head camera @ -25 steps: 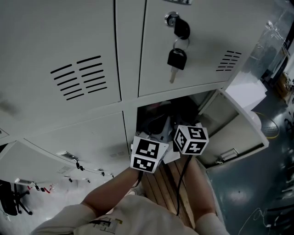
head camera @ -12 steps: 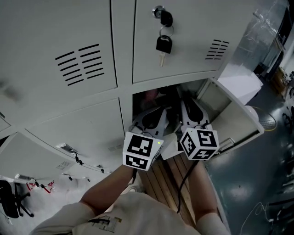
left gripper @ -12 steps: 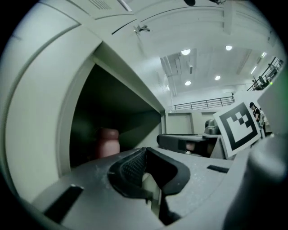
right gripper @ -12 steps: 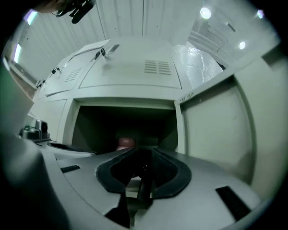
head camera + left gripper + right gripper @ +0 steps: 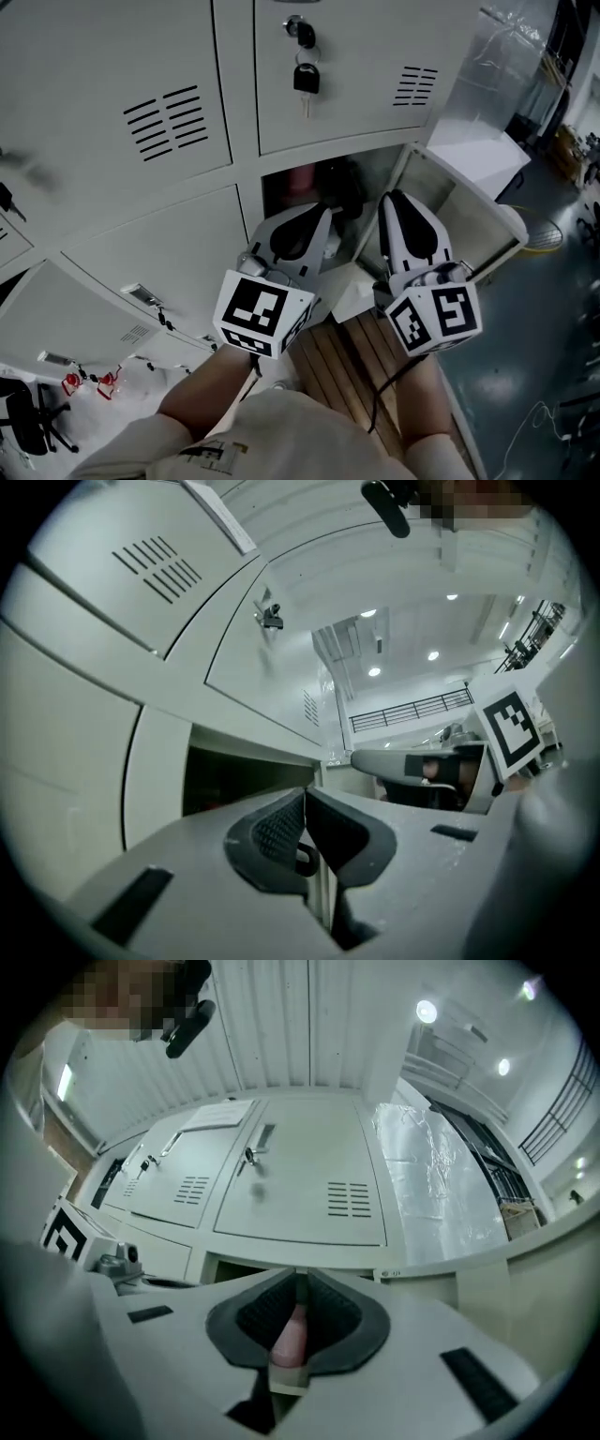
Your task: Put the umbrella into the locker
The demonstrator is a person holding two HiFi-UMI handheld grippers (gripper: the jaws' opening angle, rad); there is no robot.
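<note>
Umbrella (image 5: 325,184) sits dark inside the open locker (image 5: 328,152) at upper centre, with left tongs (image 5: 324,217) and right tongs (image 5: 393,198) both pressed together and seemingly empty just outside, so the door (image 5: 467,202), if swung shut, may jam on any end left sticking out.

The head view looks steeply down from over the person's arms, close above the left gripper (image 5: 323,214) and right gripper (image 5: 394,197), facing the locker (image 5: 112,56) front. The left gripper view sits low behind its own jaws, near the opening (image 5: 234,780), tilted up along the doors towards the ceiling (image 5: 412,630), with the right gripper (image 5: 366,759) at its right edge. The right gripper view looks up the same doors from slightly further right; all three views share the opening (image 5: 309,183) and the keyed door (image 5: 300,1194) above it.
</note>
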